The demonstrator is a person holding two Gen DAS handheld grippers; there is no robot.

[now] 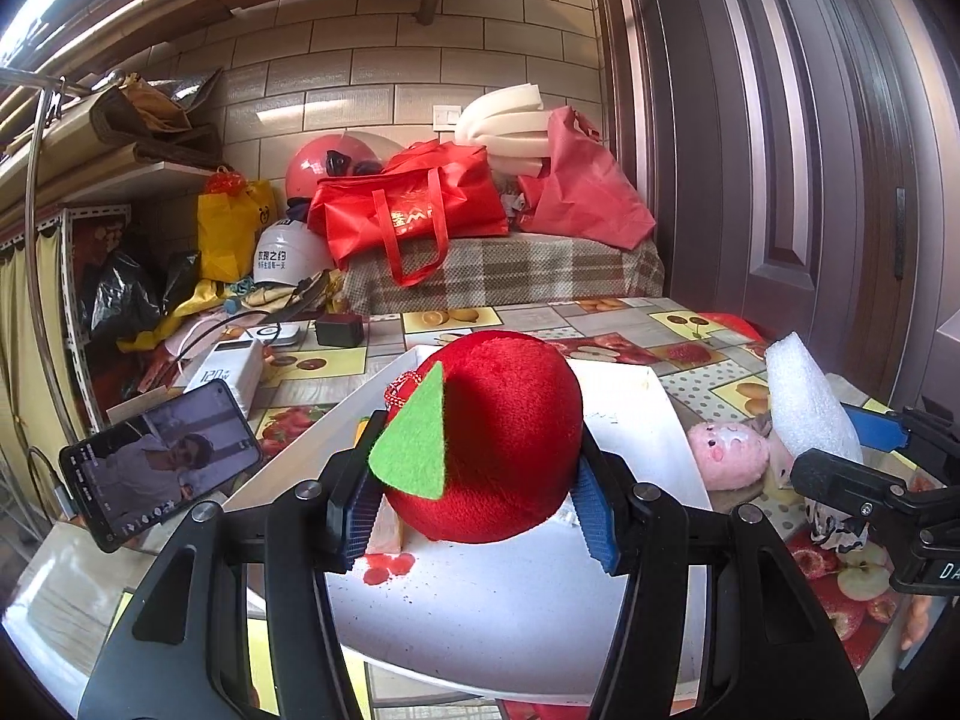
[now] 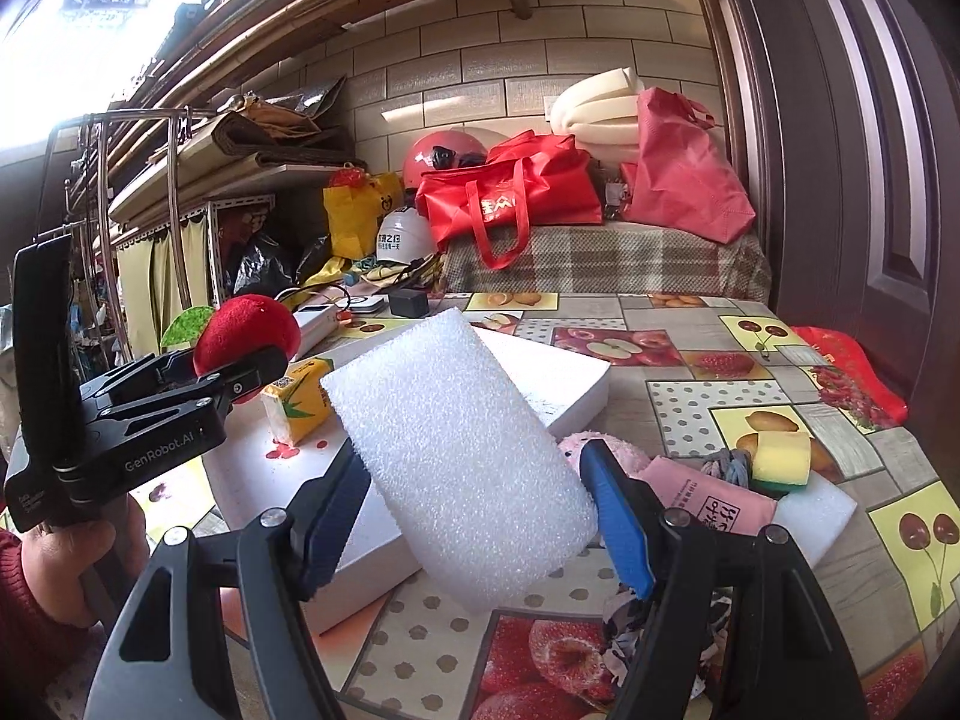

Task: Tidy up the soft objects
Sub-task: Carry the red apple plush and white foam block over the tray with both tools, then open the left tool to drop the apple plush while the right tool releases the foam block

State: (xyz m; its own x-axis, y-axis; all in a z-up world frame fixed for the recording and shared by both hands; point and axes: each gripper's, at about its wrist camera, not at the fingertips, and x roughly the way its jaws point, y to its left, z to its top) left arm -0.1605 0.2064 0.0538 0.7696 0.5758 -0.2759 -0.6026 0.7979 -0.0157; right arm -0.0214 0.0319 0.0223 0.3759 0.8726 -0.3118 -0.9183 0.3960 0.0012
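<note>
My left gripper (image 1: 474, 504) is shut on a red plush apple (image 1: 498, 438) with a green felt leaf, held just above the white foam tray (image 1: 516, 600). It also shows in the right wrist view (image 2: 246, 330). A yellow drink carton (image 2: 297, 399) lies on the tray under the apple. My right gripper (image 2: 480, 516) is shut on a white foam block (image 2: 456, 450), held tilted over the tray's right edge; the block shows in the left wrist view (image 1: 804, 402). A pink plush pig (image 1: 729, 453) lies on the table right of the tray.
A pink packet (image 2: 708, 501), a yellow-green sponge (image 2: 780, 459) and a white foam slab (image 2: 816, 510) lie on the fruit-print tablecloth at right. A phone (image 1: 162, 456) stands left of the tray, with a power bank (image 1: 228, 372) behind. Bags and helmets pile at the back.
</note>
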